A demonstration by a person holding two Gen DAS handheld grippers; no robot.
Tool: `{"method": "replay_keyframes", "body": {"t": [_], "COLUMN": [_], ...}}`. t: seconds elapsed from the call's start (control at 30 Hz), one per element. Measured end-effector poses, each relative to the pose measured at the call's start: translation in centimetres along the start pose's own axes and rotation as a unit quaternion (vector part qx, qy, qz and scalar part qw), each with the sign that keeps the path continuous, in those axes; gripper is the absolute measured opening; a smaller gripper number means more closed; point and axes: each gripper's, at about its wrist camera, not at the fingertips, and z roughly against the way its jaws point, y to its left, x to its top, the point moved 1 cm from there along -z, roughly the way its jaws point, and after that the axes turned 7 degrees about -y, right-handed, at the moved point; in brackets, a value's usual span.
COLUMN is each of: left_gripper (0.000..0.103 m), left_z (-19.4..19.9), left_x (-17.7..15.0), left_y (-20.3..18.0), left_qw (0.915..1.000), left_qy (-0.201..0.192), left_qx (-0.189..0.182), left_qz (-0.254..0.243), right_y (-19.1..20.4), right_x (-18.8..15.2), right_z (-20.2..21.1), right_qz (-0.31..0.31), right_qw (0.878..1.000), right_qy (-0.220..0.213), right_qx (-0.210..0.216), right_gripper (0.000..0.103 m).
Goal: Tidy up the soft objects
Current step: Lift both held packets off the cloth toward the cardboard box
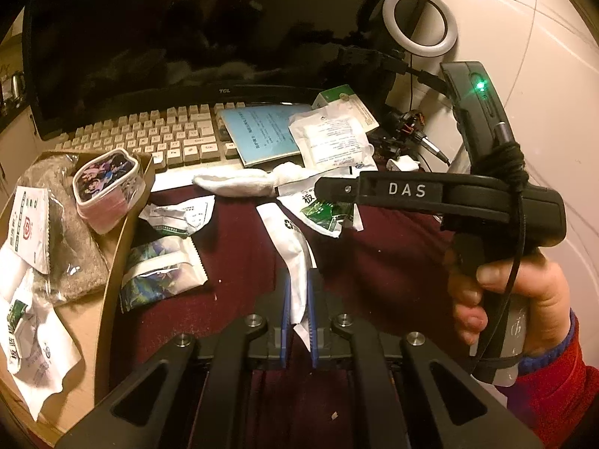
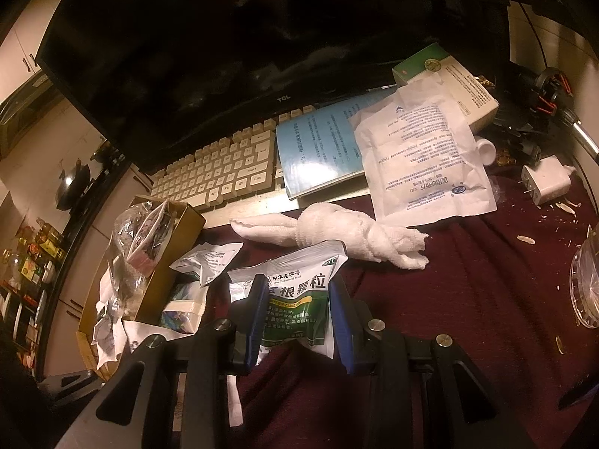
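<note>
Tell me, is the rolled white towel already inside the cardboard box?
No, the white towel lies on the maroon cloth near the keyboard, outside the cardboard box.

Dim, warm yellowish light over a desk draped in dark maroon cloth point(image 2: 468, 280). Along its far edge, a black TCL monitor point(image 1: 168, 48) behind a beige keyboard point(image 2: 224, 172). Right far corner: white ring lamp point(image 1: 419, 22) against a pale wall point(image 1: 543, 75).
</note>
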Motion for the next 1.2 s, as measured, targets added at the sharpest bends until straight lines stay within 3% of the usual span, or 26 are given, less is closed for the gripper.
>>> {"method": "replay_keyframes", "body": {"t": [0.8,1.2], "left_gripper": [0.007,0.007], "left_z": [6.3,10.4], "left_x": [1.2,0.2], "left_y": [4.1,8.4], "left_qw": [0.9967,0.9902], "left_qy": [-0.061,-0.082], "left_qx": [0.035,0.075], "left_qz": [0.04,0.084], "right_y": [2.0,3.1], "right_x": [0.1,0.0], "right_z": [0.5,0.8], "right_qz": [0.014,0.025], "right_qw": [1.0,0.999], "right_qy": [-0.006,-0.008], "right_qx": [0.021,0.033], "right_gripper": [0.035,0.035]}}
